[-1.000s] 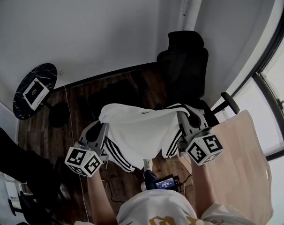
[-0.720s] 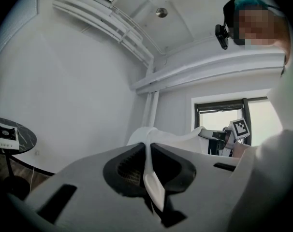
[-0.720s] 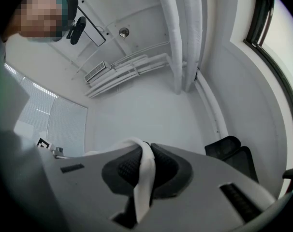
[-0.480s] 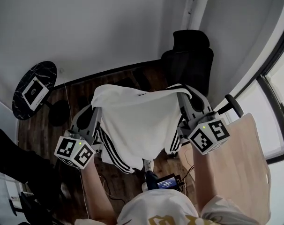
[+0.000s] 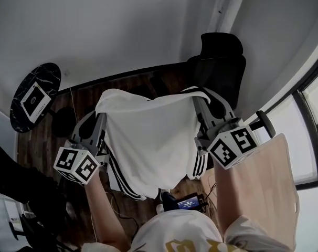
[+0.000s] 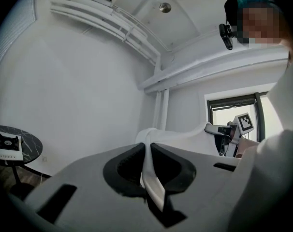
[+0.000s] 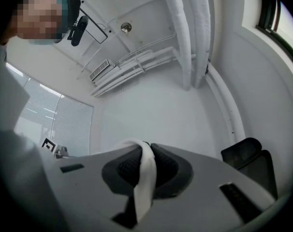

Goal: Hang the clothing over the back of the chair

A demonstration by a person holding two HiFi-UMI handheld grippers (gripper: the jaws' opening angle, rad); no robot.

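Holding the white black-striped garment (image 5: 148, 140) spread before the black office chair (image 5: 222, 62), your left gripper (image 6: 147, 161) and right gripper (image 7: 145, 166) had jaws clenched on thin folds that could have slipped.

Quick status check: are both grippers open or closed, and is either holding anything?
Left gripper: closed, pinching one top corner of the white garment.
Right gripper: closed, pinching the other top corner of the white garment.
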